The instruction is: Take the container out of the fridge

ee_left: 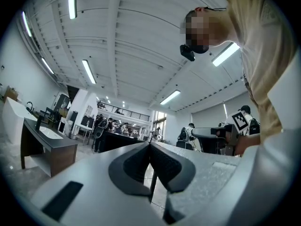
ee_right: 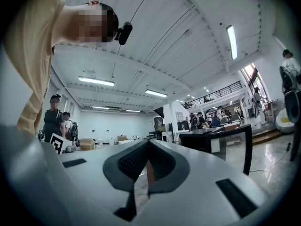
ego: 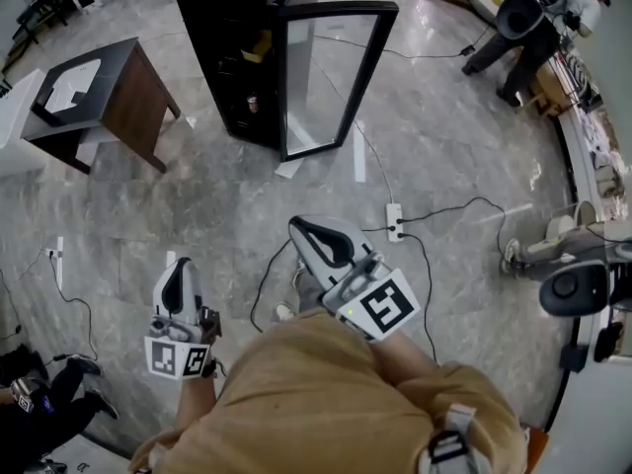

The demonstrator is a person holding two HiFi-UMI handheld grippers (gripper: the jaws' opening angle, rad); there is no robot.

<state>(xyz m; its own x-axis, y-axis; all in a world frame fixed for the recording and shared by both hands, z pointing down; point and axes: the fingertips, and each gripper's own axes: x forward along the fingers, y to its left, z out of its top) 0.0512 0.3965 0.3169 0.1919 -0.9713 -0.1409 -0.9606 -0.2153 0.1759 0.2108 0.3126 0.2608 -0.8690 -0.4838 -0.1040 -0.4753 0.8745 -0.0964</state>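
Note:
A black fridge stands on the grey floor at the top middle of the head view, its glass door swung open to the right. On an upper shelf inside sits a yellowish container, with a small dark can lower down. Both grippers are far short of the fridge, near the person's body. My left gripper is shut and empty; its jaws meet in the left gripper view. My right gripper is also shut and empty, and it points toward the fridge.
A dark side table stands left of the fridge. A white power strip with trailing cables lies on the floor ahead of the right gripper. People and equipment stand at the right edge, and a seated person is at the lower left.

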